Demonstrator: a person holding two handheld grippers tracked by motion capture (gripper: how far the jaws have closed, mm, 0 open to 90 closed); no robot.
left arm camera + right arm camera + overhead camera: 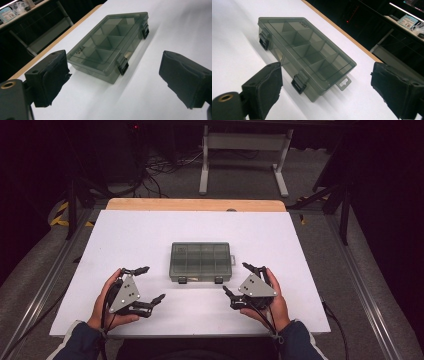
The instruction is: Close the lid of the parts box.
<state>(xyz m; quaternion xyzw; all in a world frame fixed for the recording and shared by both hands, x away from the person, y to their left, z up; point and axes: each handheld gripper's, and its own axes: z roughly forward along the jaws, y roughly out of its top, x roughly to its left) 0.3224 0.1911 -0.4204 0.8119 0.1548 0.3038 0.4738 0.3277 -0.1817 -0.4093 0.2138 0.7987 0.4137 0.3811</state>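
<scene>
Left hand-held gripper (pixel 148 283) jaws wide apart, holding nothing, resting on white table (pixel 125 235) just left of box. Smoky compartment box (pixel 201 261) mid-table, lid shut, both front latches (pixel 181 280) fastened, compartments look bare. Right hand-held gripper (pixel 238 279) equally agape, near right corner. Nothing begun; unlatching, opening likely ahead.

Each hand-held gripper, the left hand-held gripper (pixel 148 283) and the right hand-held gripper (pixel 236 279), is black, with a grey three-cornered plate on top dotted with small screws. Black cables trail back from both along dark blue sleeves. Up close, the jaws are blocky black pads with matte, slightly ragged facing, and a brass-ringed hole sits beside the left jaw.
</scene>
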